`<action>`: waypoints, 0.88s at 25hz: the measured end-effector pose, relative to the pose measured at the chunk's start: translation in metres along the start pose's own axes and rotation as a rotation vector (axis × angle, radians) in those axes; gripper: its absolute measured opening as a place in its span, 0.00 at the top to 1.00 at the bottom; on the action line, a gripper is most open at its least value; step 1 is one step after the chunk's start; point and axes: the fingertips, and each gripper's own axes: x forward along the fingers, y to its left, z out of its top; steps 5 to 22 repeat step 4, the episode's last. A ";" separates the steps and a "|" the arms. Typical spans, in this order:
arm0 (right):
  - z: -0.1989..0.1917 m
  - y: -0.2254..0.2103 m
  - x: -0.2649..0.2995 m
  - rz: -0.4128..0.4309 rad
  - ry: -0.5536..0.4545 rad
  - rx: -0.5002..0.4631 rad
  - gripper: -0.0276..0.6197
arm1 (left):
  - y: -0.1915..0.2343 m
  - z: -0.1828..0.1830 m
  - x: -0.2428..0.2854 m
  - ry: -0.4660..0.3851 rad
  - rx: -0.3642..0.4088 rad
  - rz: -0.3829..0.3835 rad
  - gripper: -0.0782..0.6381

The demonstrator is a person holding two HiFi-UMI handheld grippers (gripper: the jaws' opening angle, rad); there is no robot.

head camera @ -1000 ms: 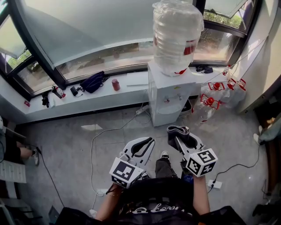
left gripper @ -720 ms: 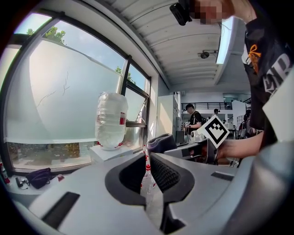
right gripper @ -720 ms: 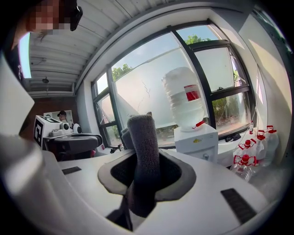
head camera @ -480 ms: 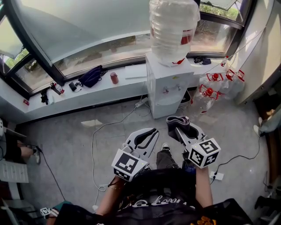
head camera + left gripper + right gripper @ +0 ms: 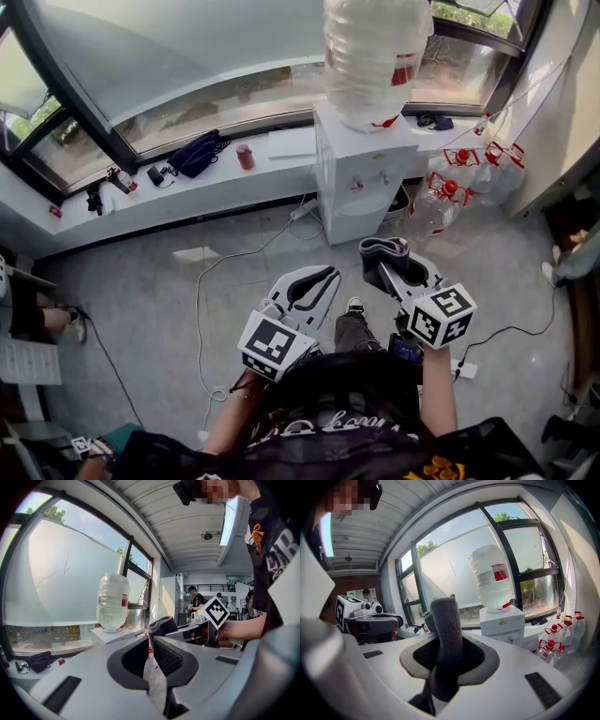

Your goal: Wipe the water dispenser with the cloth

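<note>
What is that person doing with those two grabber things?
A person holds a gripper in each hand. The right gripper has its fingers shut on a grey cloth. The left gripper is shut and holds nothing. The water dispenser stands ahead by the window, and the cloth is not touching it yet.

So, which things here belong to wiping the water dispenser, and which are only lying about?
For the job:
- water dispenser
- grey cloth, held in the right gripper jaws

Lying about:
- dark bag and red cup on the window sill
- red-capped jugs beside the dispenser
- white cable on the floor
</note>
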 end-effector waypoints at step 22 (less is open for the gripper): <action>-0.002 0.004 0.004 0.002 0.006 -0.003 0.79 | 0.004 -0.002 -0.003 0.002 0.001 0.001 0.85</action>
